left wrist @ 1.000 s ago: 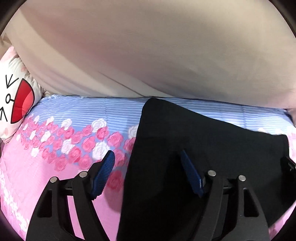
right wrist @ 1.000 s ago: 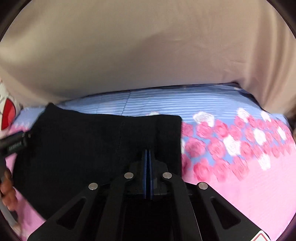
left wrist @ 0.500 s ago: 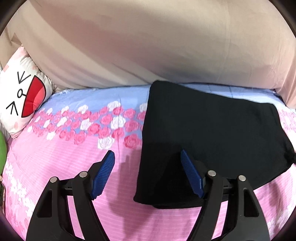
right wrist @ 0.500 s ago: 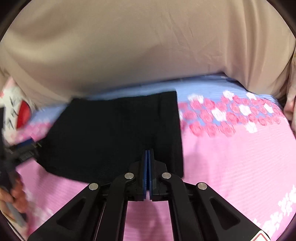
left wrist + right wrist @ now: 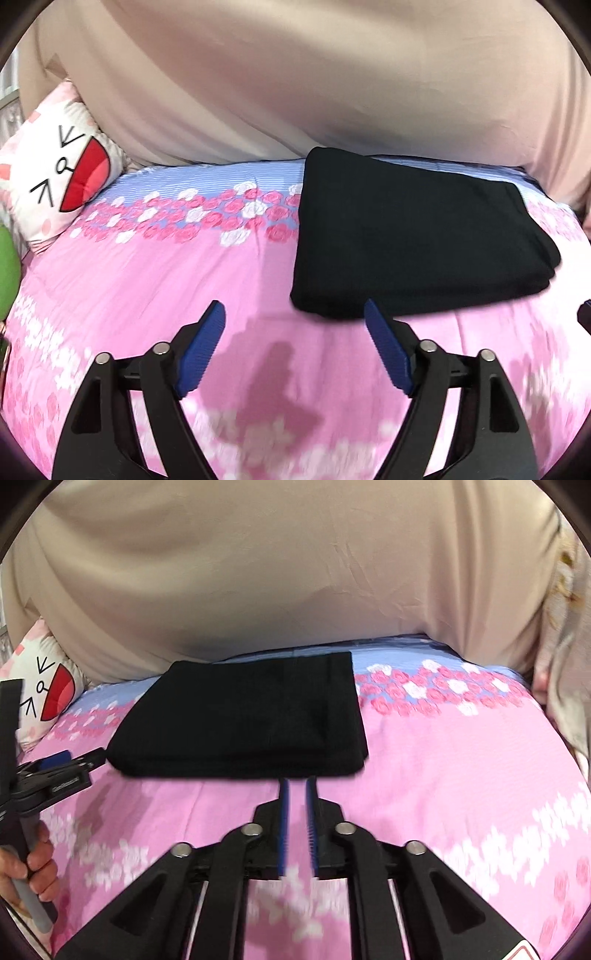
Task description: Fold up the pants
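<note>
Lying folded ahead of both freshly parted, empty grippers, left gripper (image 5: 291, 325) wide, right gripper (image 5: 297, 788) barely, black pants (image 5: 243, 720) stretch crosswise on a pink floral bedspread (image 5: 443, 775) before a beige curtain (image 5: 295, 572).

I see even, bright indoor light, no glare. Soft gripper shadow on pink bedspread (image 5: 110, 280) in left view. Motion blur smears near floral print in both views. Strong fisheye bending, dark vignette at corners.

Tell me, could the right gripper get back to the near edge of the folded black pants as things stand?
Probably yes. The right gripper sits just short of the folded black pants, its jaws just opening with nothing between them, and only bare pink bedspread lies between.
</note>
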### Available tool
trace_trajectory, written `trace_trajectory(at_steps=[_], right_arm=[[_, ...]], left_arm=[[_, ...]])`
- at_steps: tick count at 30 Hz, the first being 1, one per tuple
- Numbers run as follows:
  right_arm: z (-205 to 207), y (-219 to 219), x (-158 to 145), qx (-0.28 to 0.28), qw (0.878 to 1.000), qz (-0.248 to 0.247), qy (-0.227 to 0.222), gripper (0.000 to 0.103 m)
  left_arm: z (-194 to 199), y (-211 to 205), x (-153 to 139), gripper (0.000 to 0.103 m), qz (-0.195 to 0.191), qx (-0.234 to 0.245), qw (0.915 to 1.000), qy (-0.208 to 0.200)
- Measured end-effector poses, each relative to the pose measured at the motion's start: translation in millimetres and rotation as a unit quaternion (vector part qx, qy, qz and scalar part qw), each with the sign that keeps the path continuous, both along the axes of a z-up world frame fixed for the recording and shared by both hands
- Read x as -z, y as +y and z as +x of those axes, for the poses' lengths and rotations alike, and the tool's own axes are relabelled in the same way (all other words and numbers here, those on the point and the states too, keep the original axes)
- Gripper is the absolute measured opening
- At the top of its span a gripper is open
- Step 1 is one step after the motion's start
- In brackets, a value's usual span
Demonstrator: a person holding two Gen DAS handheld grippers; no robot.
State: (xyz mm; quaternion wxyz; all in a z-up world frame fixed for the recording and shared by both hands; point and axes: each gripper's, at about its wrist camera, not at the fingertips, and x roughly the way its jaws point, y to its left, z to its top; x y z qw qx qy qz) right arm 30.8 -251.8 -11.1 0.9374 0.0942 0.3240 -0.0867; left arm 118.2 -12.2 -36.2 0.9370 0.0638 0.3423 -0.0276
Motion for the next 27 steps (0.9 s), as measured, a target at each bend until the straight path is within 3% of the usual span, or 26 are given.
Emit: trace_trajectory(at_steps=[1,7,13,18,27], right_arm=[[-6,2,3,0.003,1.000,-0.004,-0.001,0.019],[-36,15,19,0.010,1.000,-0.007,-0.007,0.021],[-47,22,24,0.023,1.000,-0.018,-0.008,0.033],[-47,23,25,0.034,0.999,-0.025,-0.002,0.036],[-50,23,23,0.048,0.998,-0.037,-0.006,0.051]], left_arm=[[-8,1,2,0.084,0.001,-0.002,1.0000,-0.006],[-48,4,18,0.085,0.006,-0.010,0.9996,-0.027],[-58,2,16,0.088,-0.007,-0.005,0.9990,-0.043],[-62,2,14,0.091,-0.006,-0.009,0.9983,-0.057],[-65,5,14,0.098,-0.005,-0.018,0.9979,-0.061]])
